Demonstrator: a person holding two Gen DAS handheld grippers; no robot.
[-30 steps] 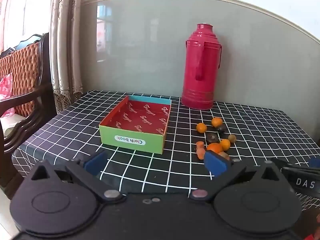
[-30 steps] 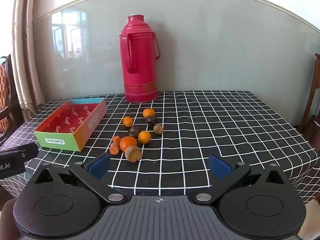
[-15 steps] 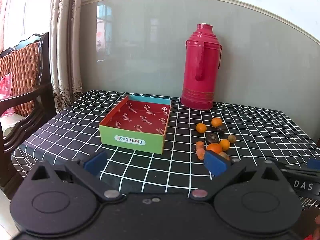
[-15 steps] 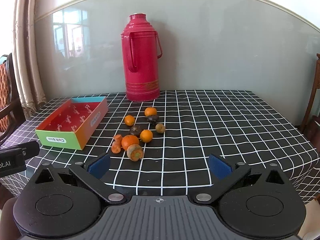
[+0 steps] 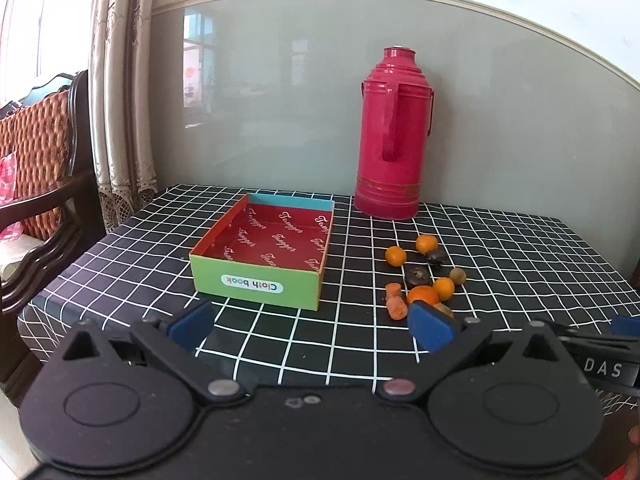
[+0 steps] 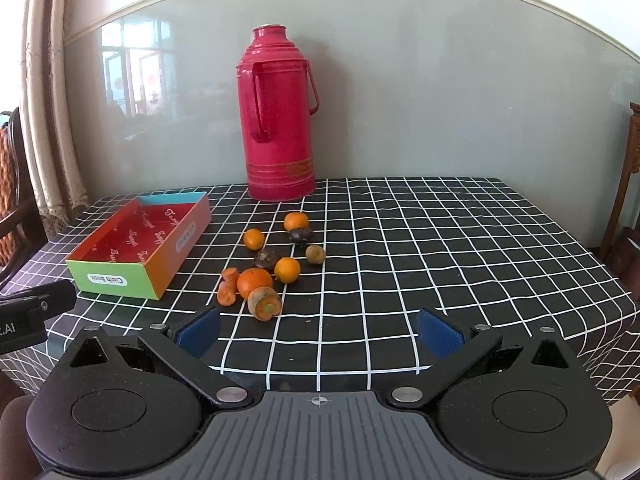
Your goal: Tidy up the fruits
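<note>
While both grippers' fingers (image 6: 198,330) stand open and empty, scattered fruits (image 6: 255,282) at frame centre await the empty box (image 6: 120,276).

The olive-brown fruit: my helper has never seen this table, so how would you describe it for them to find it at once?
Start at the tall red thermos at the back of the checked table. In front of it lies a scatter of fruit; the olive-brown fruit sits on the scatter's right edge. It alone is dull greenish-brown, neither orange nor near-black.
</note>
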